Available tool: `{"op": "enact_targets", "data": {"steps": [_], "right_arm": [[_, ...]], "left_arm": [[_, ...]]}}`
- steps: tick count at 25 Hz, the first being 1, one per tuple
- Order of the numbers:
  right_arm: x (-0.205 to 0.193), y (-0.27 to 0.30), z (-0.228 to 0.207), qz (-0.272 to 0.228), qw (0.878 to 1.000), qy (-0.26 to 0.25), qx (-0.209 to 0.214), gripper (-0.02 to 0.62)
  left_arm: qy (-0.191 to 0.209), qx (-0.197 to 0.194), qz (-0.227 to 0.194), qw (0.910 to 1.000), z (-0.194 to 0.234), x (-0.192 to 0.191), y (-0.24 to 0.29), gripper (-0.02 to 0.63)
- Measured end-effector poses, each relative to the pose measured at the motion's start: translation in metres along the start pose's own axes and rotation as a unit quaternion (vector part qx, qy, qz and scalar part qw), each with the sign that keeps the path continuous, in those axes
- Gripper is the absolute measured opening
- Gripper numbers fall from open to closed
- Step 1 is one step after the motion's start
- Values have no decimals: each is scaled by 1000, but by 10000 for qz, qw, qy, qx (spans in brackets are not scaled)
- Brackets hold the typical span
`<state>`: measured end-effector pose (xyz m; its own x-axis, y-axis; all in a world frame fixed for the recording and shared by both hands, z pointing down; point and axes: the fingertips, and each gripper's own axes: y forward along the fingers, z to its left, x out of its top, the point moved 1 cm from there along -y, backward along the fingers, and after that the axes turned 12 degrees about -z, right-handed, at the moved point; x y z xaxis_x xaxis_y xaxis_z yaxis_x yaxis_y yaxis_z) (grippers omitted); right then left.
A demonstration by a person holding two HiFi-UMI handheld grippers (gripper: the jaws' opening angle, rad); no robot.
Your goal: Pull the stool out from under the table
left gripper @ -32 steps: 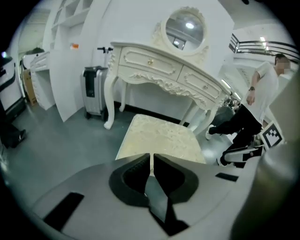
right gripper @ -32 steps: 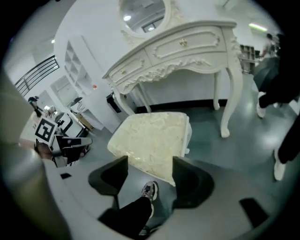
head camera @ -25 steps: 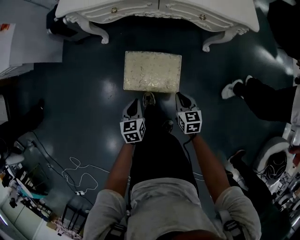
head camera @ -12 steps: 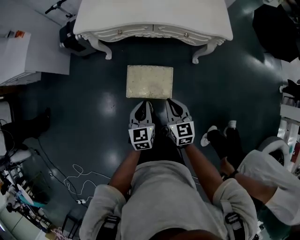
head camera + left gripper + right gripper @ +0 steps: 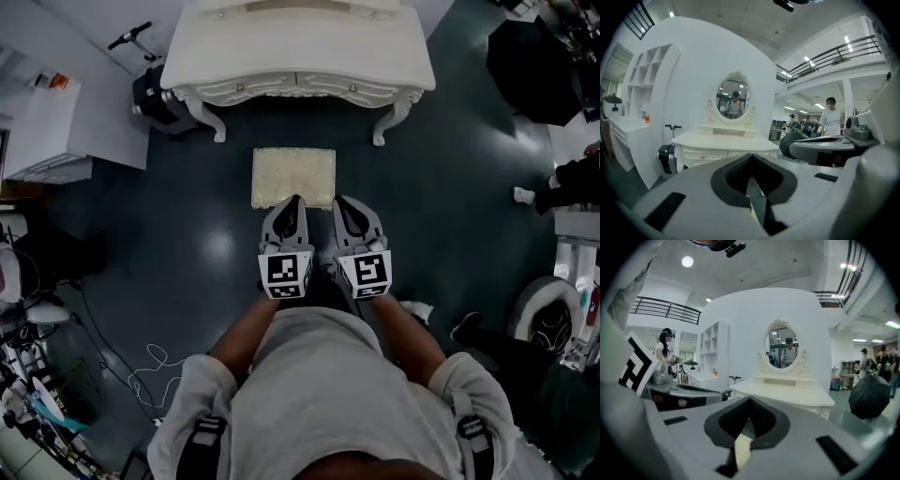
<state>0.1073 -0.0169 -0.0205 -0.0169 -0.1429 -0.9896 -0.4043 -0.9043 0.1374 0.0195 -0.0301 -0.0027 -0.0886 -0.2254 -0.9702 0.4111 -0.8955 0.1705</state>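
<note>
"Since both tools are in your hands, how do the jaws stand?"

"Both pairs are pressed together with nothing between them. My left hand-held gripper (image 5: 292, 210) and my right hand-held gripper (image 5: 344, 210) sit side by side. They have smooth grey moulded shells with black ribbed pads that meet at the tips."

"And the stool?"

"The stool (image 5: 292, 174) stands on the floor (image 5: 450, 150), clear of the table (image 5: 300, 52) and just in front of it. It's between the table's two front legs but not under the top. Its seat is a flat rectangle of cream fabric with a fine raised pattern. From the head view both my tips overlap its near edge, and I cannot tell whether they touch it."

"What is the table like?"

"It's glossy white with a curved, carved front and scrolled legs. An oval mirror (image 5: 733, 99) in an ornate frame stands on its top."

"Is anything stored there?"

"Two drawers (image 5: 281, 86) with small round knobs are both closed, so what is in them is hidden. The floor is dark and polished, and it reflects the ceiling lights."
</note>
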Motion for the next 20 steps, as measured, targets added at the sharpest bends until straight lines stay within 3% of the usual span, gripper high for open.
{"op": "enact_targets", "data": {"steps": [7,13,20], "right_arm": [[55,-50,-3,-282,9985,-252,-390,14],[77,-81,2,-459,9968,-572,-310,14],[94,-101,9,-610,9951,-736,-248,14]], "left_arm": [[104,-302,-326,9990,-45,44,-28,8],[511,-594,-614,9950,-80,70,-52,8],[469,-604,-672,9948,-92,81,-68,8]]}}
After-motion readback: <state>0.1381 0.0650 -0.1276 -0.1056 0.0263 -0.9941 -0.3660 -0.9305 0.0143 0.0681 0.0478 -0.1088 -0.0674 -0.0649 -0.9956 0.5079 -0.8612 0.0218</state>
